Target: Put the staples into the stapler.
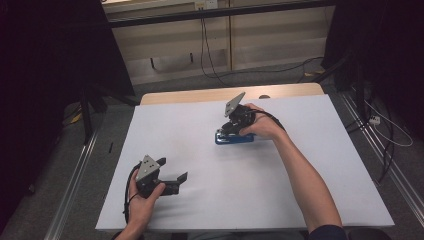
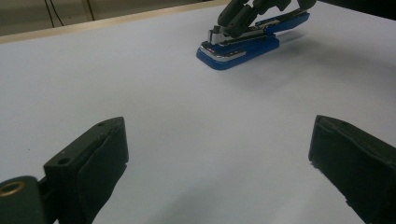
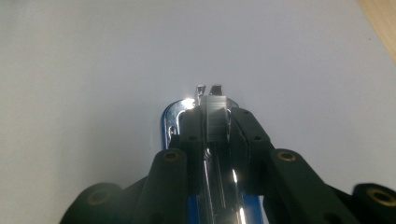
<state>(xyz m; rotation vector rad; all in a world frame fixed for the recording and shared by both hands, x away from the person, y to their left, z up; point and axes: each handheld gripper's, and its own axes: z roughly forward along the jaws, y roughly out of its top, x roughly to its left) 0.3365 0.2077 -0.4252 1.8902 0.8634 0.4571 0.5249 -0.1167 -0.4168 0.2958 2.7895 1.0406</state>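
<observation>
Presently on the desk (image 1: 190,125), a white-topped surface with a pale wooden strip along its far edge:

Item one: blue plastic stapler with a chrome metal magazine (image 1: 234,138), lying flat on the white top, past the middle toward the far edge and slightly toward the right edge. In the left gripper view it (image 2: 243,49) shows side-on with its blue base and chrome nose; its rear end is cut off by the top of that picture. In the right gripper view, the chrome nose and a block of staples (image 3: 215,109) stick out ahead of the pads; the rest of the body is hidden under the linkage.

Item two: right gripper (image 1: 231,127), black, with a grey three-cornered plate, held in the right hand (image 1: 262,127). Its fingers (image 3: 191,135) are clamped on the stapler's upper part, one pad on each side. The hand covers much of the stapler's rear in the high view.

Item three: left gripper (image 1: 172,175), black, same plate, held in the left hand (image 1: 142,200) near the desk's near-left corner, well apart from the stapler. Its fingers (image 2: 93,158) stand wide apart with bare desk between them; both are cut off by the picture's lower edge.
</observation>
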